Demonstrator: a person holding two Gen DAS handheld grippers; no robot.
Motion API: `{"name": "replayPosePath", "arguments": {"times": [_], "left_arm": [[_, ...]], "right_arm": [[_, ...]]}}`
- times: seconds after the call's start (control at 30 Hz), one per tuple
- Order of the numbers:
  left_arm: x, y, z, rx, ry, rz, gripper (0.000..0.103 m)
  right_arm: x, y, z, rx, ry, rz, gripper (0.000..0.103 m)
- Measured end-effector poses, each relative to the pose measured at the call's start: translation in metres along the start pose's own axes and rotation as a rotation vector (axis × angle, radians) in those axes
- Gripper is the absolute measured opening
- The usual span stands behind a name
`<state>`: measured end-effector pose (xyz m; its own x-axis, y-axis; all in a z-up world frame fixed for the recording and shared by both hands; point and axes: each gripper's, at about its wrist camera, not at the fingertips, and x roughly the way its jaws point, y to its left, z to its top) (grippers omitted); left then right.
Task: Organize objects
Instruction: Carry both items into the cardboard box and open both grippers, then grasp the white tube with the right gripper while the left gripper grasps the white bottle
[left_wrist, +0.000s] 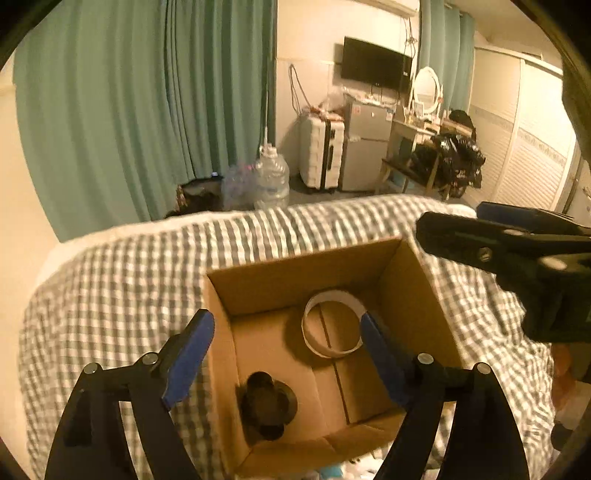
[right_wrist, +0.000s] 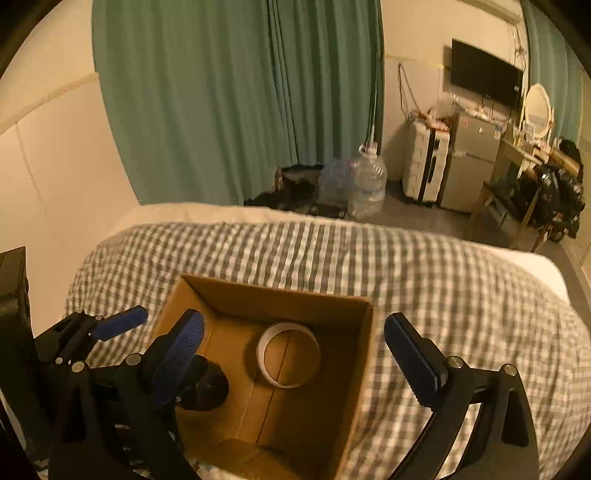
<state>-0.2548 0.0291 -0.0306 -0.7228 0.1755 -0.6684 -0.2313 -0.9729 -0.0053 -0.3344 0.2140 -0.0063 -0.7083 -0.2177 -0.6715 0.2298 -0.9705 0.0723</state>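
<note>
**A:** What have you got under your left hand-held gripper (left_wrist: 286, 354)?

**B:** An open cardboard box (left_wrist: 413, 295) with plain brown corrugated walls, sitting on the bed (left_wrist: 110, 295), which has a soft grey-and-white checked cover. Your left fingers are spread wide and hold nothing; the blue-padded tips straddle the box's near-left wall, one outside it and one over the inside.

**A:** And what is in the box?

**B:** A white ring of tape (left_wrist: 332, 323), thin-walled and round, lies flat on the box floor just ahead of your left gripper, close to its right fingertip. Nearer you and to the left sits a black knobbly object (left_wrist: 266, 404), lobed and matte; it may be a plastic knob on a round base, but the view is too dim to be sure.

**A:** Your right hand-held gripper (right_wrist: 293, 349)?

**B:** Released as well, fingers wide apart and tilted down over the box. Its left tip hangs over the black object, its right tip outside the box's right wall, with the tape ring between them and slightly ahead. I can read no writing on the box or the tape.
</note>
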Motion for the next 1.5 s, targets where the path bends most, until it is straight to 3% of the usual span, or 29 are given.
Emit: {"name": "replayPosePath", "arguments": {"times": [0.1,0.47,0.77,0.97,1.3,1.5], "left_arm": [[-0.036,0.001,0.006,0.008,-0.04,0.027,0.095],[-0.16,0.007,0.016,-0.011,-0.147,0.076,0.1],[-0.198,0.002,-0.02,0.013,-0.122,0.138,0.1],[-0.179,-0.001,-0.066,0.016,-0.067,0.159,0.1],[-0.114,-0.008,-0.141,-0.083,0.012,0.175,0.1],[-0.068,-0.011,-0.171,-0.09,0.126,0.153,0.1]], "right_arm": [[-0.038,0.004,0.004,-0.001,-0.043,-0.002,0.099],[-0.184,0.026,0.003,-0.073,-0.176,-0.044,0.1],[-0.243,0.037,-0.035,-0.143,-0.186,-0.059,0.1],[-0.222,0.037,-0.084,-0.206,-0.111,-0.038,0.1],[-0.13,0.026,-0.156,-0.271,0.057,0.077,0.1],[-0.08,0.025,-0.19,-0.334,0.172,0.132,0.096]]}}
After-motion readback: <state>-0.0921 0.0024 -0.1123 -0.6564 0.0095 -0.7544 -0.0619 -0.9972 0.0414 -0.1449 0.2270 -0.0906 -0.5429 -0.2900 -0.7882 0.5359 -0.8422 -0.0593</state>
